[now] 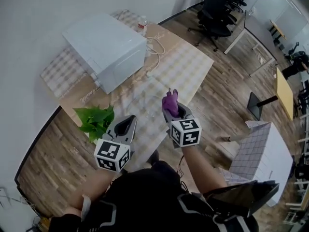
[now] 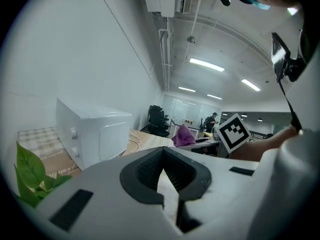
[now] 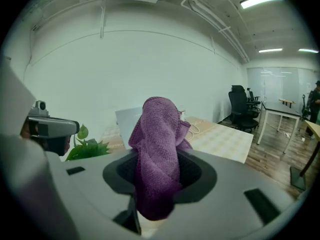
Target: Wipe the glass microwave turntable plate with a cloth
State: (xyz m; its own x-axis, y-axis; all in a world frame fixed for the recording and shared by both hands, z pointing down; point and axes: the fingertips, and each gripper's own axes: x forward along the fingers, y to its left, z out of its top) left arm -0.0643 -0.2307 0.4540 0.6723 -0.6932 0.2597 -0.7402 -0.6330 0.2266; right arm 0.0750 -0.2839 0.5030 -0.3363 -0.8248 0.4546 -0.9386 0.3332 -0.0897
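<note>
1. Just short of the microwave, the right gripper is clamped on the purple cloth. The cloth stands lengthwise out of the jaws, its tip pointing toward the microwave.
2. The left gripper has its jaws together and empty, and only its own view shows that clearly.
3. The microwave sits on a checked table cover, with office chairs on the wood floor beyond it.

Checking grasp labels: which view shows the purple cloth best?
Right gripper view: the purple cloth fills the centre, pinched between the right gripper's jaws, weave visible. The head view shows it as a small tuft sticking up from that gripper. The left gripper view shows only a small distant lump.
</note>
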